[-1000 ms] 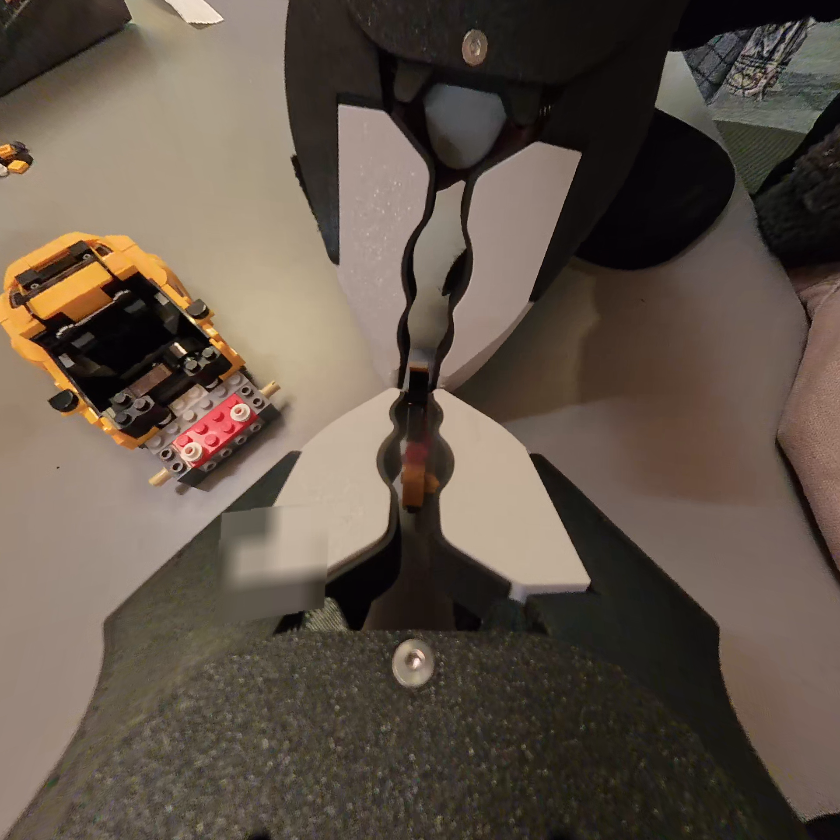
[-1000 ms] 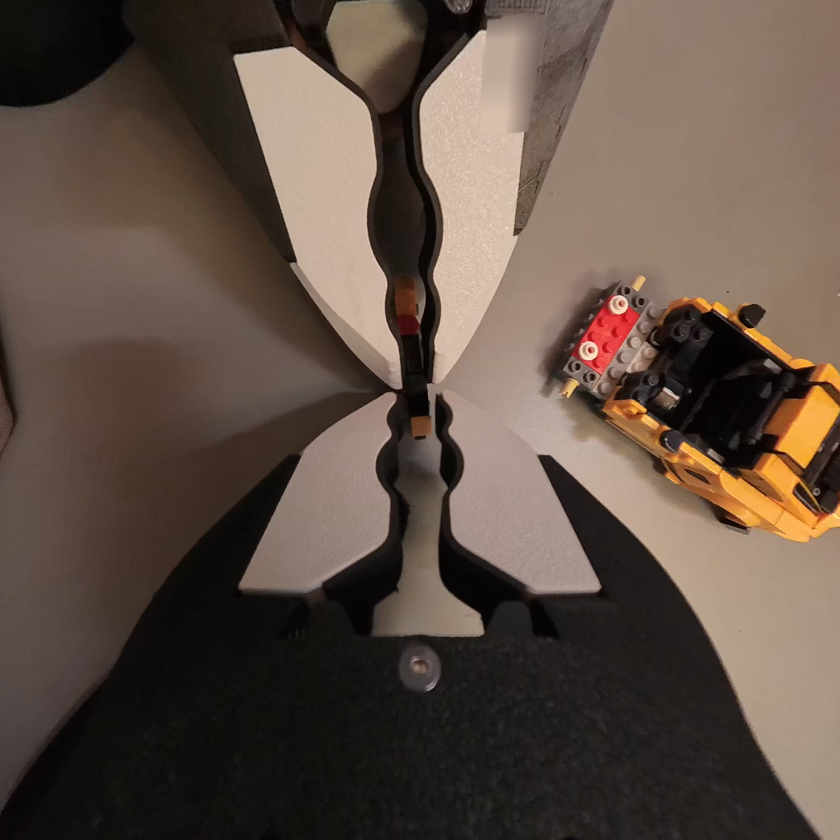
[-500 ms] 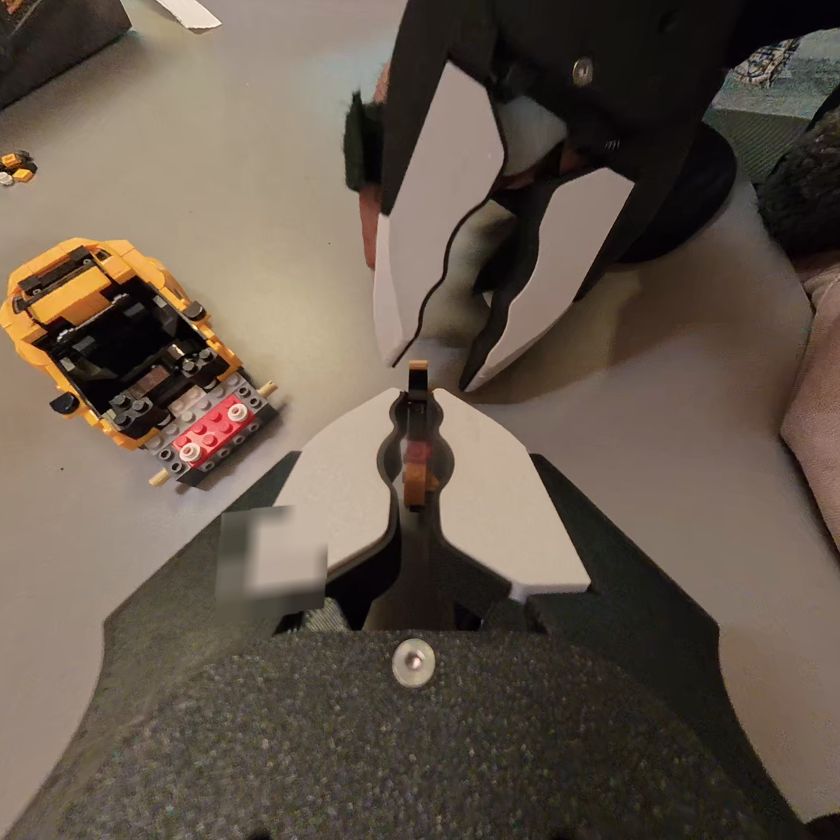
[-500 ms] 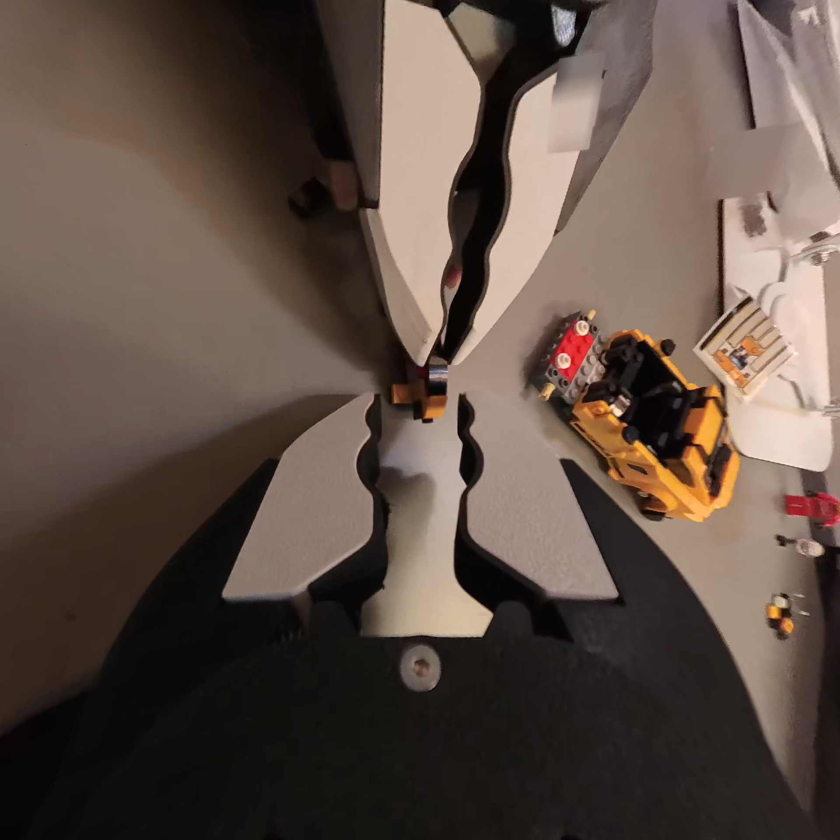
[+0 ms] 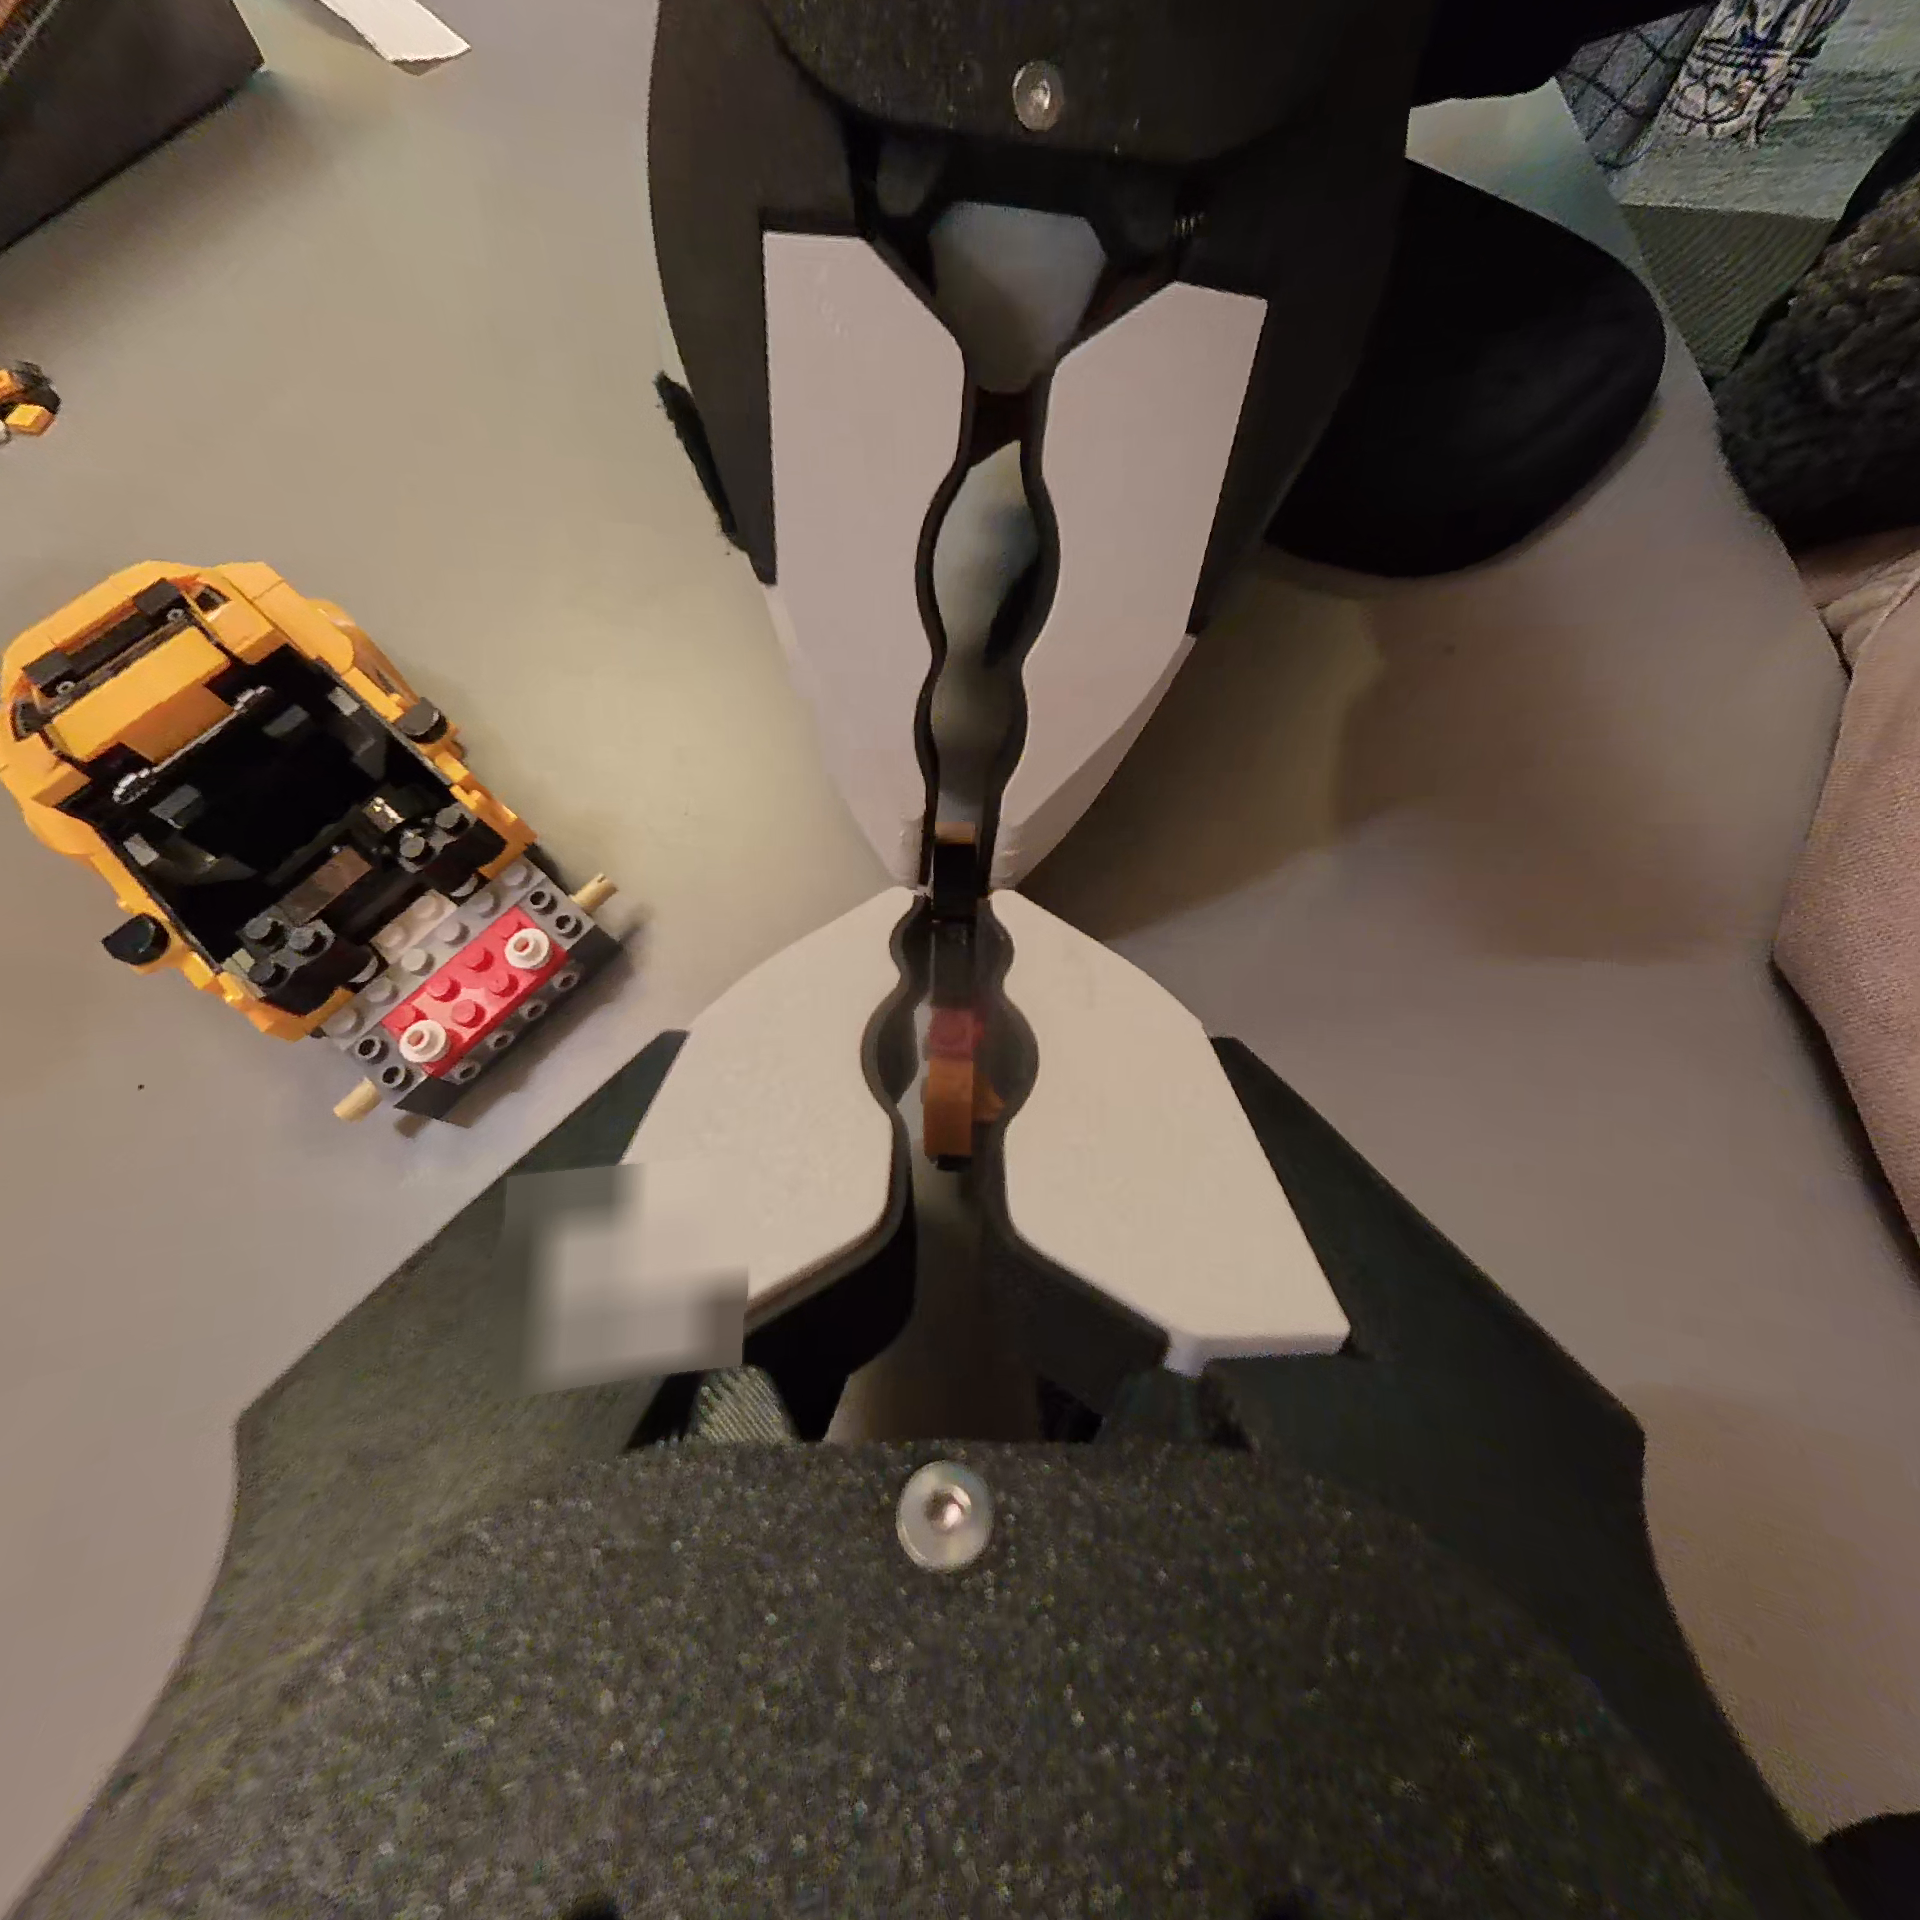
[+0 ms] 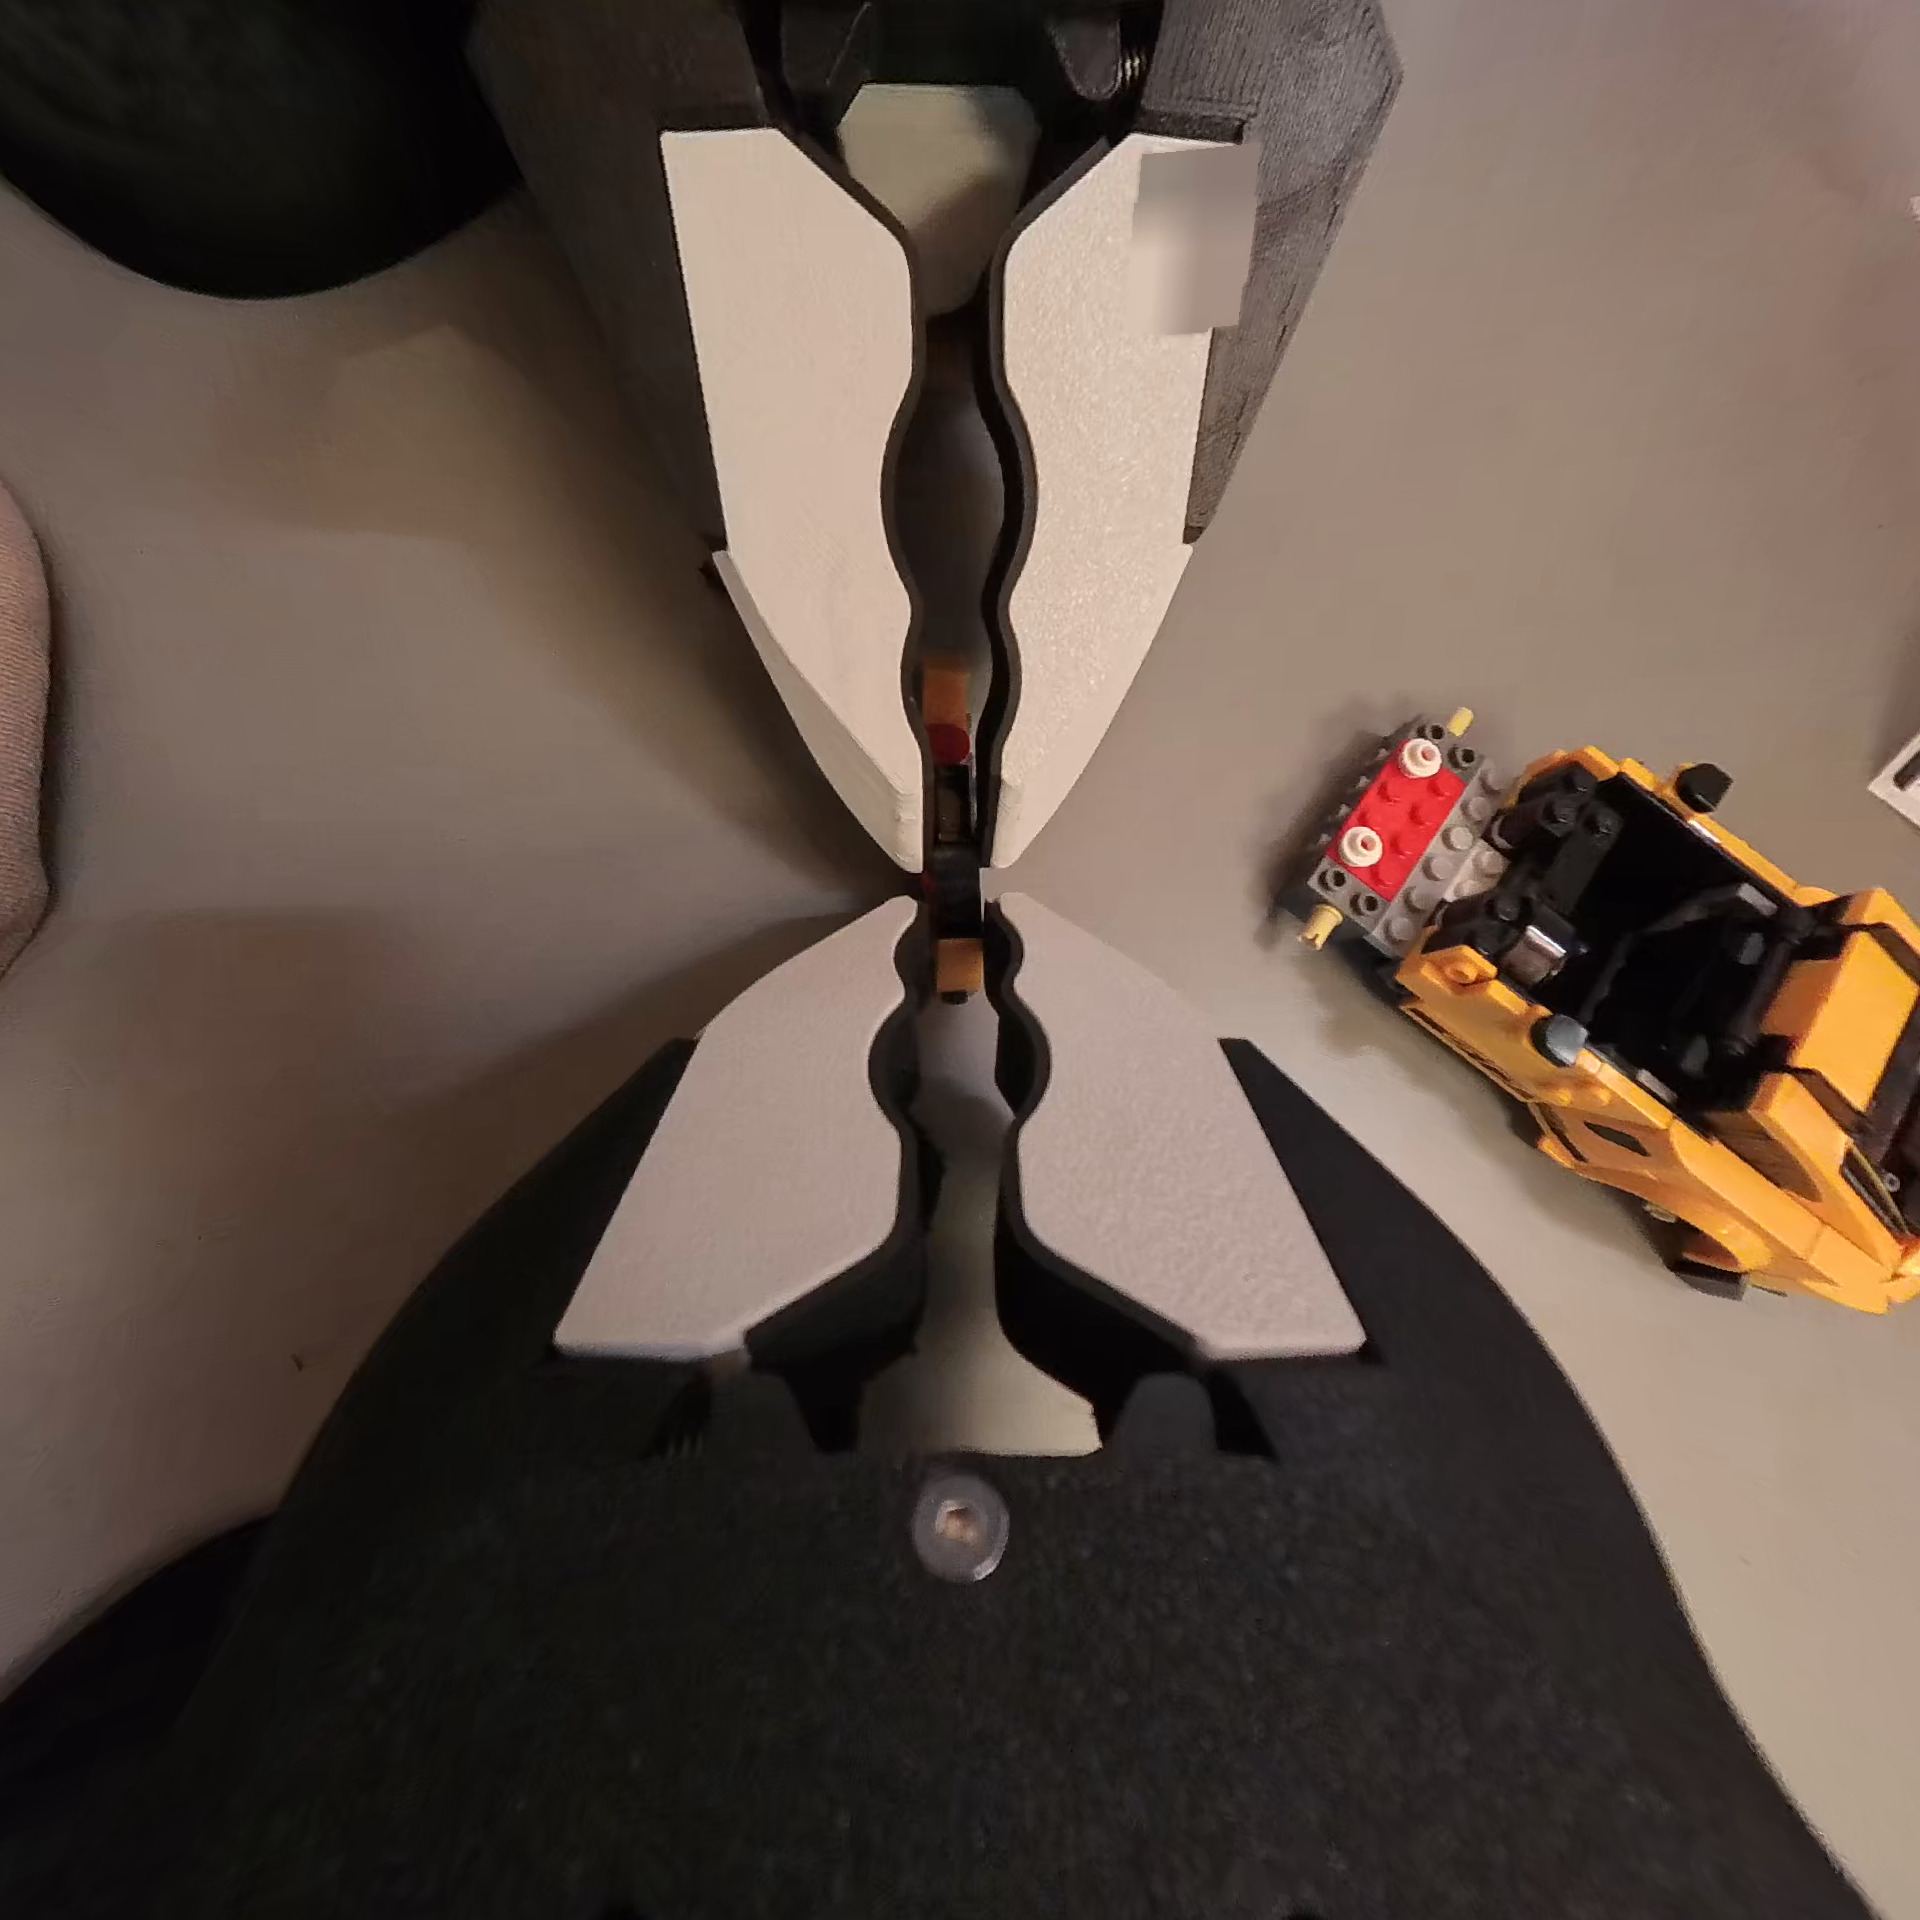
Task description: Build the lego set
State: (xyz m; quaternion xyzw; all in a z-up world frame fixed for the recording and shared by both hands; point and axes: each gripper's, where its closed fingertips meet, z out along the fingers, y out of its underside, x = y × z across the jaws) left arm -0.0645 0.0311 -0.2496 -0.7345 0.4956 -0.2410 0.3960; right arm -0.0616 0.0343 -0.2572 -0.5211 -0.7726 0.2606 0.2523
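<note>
My left gripper [image 5: 951,906] is shut on a small orange, red and black lego sub-assembly [image 5: 951,1081], which lies lengthwise between its jaws. My right gripper [image 6: 951,916] meets it tip to tip and is shut on the far orange-and-black end of the same sub-assembly [image 6: 956,961]. The right gripper [image 5: 956,847] shows at the top of the left wrist view, the left gripper [image 6: 951,852] at the top of the right wrist view. The part-built orange lego car [image 5: 260,800] sits on the grey table, its red and grey studded end towards the grippers; it also shows in the right wrist view [image 6: 1662,1039].
A round black object [image 5: 1475,343] lies on the table behind the right gripper. Pinkish fabric [image 5: 1860,935] is at the table's right edge. Small loose orange pieces [image 5: 26,400] sit at the far left. A paper corner [image 6: 1896,795] lies beyond the car. My two grippers' fingertips are within a few centimetres of each other.
Half a second ago the right gripper was open, tilted and drawn back from the sub-assembly. Now it is back in line, tip to tip, and shut on its end. The left gripper kept its hold.
</note>
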